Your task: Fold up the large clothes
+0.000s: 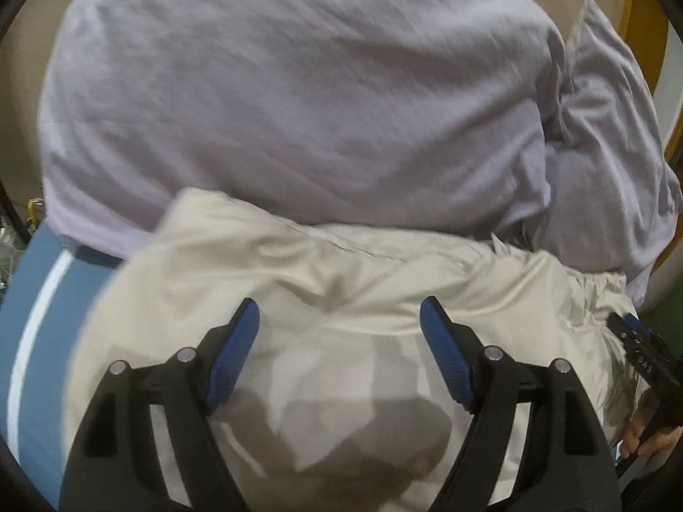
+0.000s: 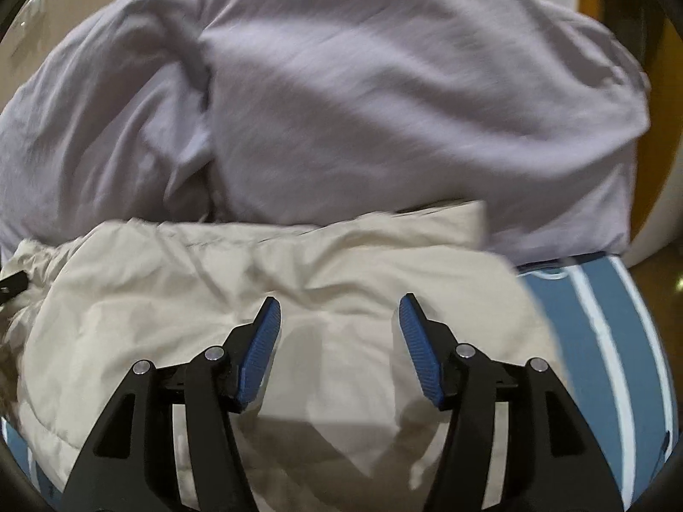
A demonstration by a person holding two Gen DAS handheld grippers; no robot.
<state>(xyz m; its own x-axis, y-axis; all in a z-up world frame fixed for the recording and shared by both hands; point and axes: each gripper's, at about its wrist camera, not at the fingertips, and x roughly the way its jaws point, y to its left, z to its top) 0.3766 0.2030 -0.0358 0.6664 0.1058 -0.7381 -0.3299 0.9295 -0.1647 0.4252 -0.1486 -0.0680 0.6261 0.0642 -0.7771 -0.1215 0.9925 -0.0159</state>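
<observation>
The cream coat [image 1: 350,281] is a thin, crinkly woven cloth with a faint sheen, creased all over, with a fringe of fur (real or not, unclear) at its edge [image 1: 614,384]. The lilac garment [image 1: 277,98] is soft matt cloth, finely wrinkled. Under both, the blue bedding [image 2: 597,341] looks smooth and matt, with white stripes. Each gripper [image 2: 339,350] is matt black plastic with shiny metal pins and ribbed blue pads [image 2: 260,350].

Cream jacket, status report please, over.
Left tool open, right tool open, both empty. Cream jacket bunched on blue striped surface. Lilac garment heaped behind, touching it.
</observation>
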